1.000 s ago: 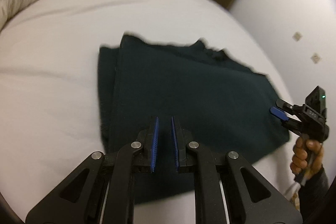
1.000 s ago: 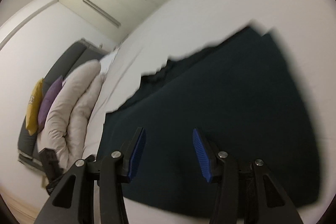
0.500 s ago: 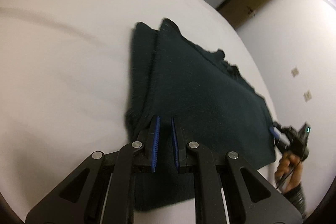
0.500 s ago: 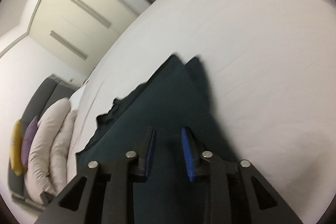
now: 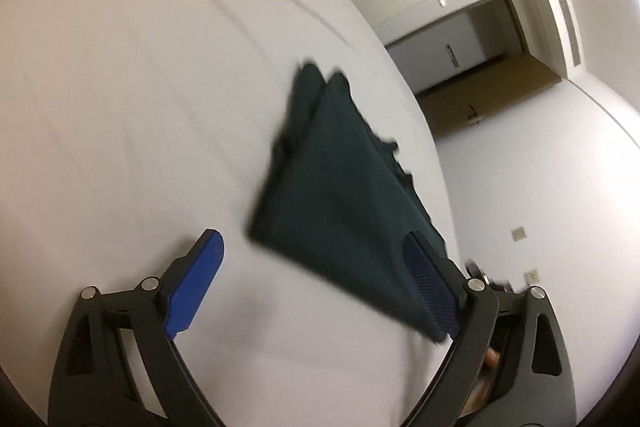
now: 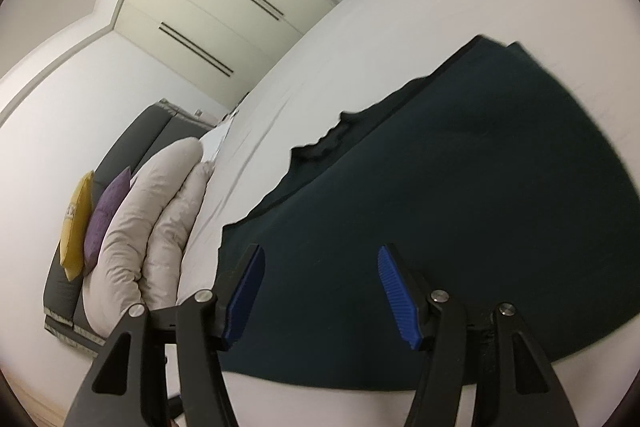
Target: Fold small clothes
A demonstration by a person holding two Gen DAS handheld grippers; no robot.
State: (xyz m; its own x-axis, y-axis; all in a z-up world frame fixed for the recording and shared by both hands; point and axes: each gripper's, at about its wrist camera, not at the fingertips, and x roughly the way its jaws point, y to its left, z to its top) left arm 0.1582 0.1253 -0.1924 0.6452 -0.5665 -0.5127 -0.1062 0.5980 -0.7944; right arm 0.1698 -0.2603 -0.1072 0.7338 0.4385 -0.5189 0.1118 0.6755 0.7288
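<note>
Dark green garment (image 5: 340, 183), folded into layers, lies flat on the white bed (image 5: 120, 87). Left gripper (image 5: 320, 291) has its jaws opening wide, nothing pinched, its right pad over the cloth's near corner. Right gripper (image 6: 320, 291) hangs above the cloth, jaws opening with nothing gripped. Pillows (image 6: 152, 219) sit at the bed's head.

No text could be read anywhere; the yellow cushion (image 6: 75, 223), beside the purple cushion (image 6: 105, 211), bore a small printed mark, too blurred to make out.
</note>
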